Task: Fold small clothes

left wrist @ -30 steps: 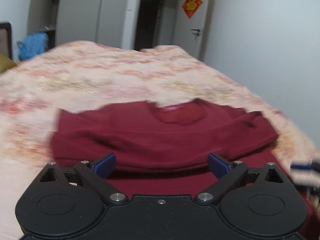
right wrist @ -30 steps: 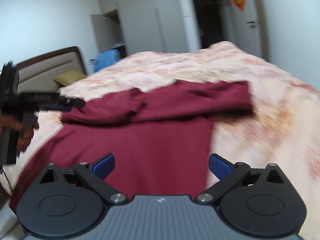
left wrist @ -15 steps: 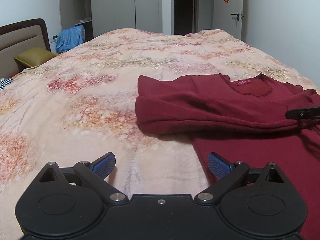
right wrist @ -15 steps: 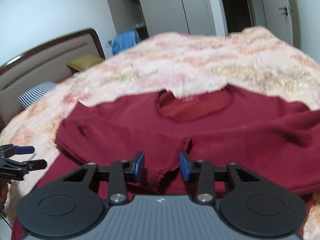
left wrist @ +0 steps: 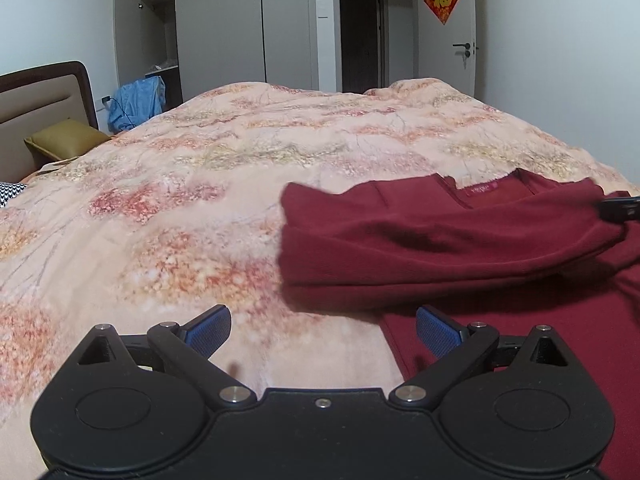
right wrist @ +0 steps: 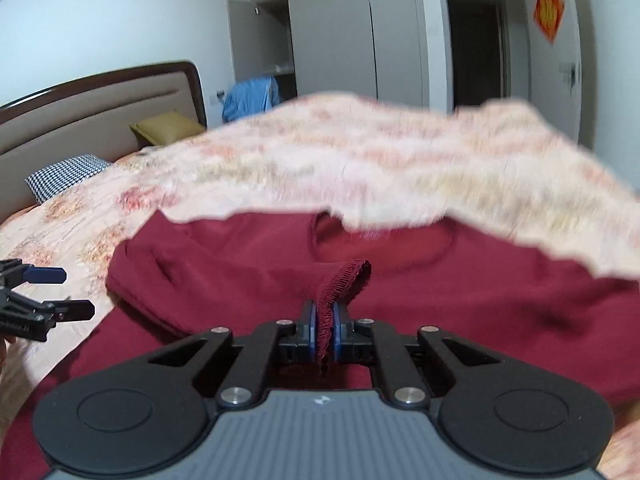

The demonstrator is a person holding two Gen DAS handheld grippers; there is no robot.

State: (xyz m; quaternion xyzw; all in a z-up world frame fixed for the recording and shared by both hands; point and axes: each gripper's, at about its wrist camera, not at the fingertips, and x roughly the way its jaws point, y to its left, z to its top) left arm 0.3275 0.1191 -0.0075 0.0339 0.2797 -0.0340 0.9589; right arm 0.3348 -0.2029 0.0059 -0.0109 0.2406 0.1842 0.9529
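Note:
A dark red long-sleeved top (left wrist: pixel 460 240) lies on the bed with its left sleeve folded across the chest; it also fills the right wrist view (right wrist: pixel 240 256). My right gripper (right wrist: pixel 324 322) is shut on the sleeve cuff (right wrist: pixel 344 280) below the neckline. It shows at the right edge of the left wrist view (left wrist: pixel 620 208). My left gripper (left wrist: pixel 322 326) is open and empty over the quilt, at the top's left edge. It shows in the right wrist view (right wrist: pixel 60 292), apart from the cloth.
A floral peach quilt (left wrist: pixel 200 184) covers the bed. A headboard (right wrist: pixel 92 108), an olive cushion (right wrist: pixel 168 126) and a checked pillow (right wrist: pixel 64 174) are at the left. Blue clothes (left wrist: pixel 138 104) hang by the wardrobe (left wrist: pixel 240 28); a door (left wrist: pixel 444 36) is at the back right.
My right gripper has closed on the sleeve cuff, which stood between its open fingers half a second ago. My left gripper has swung left off the top and stayed open.

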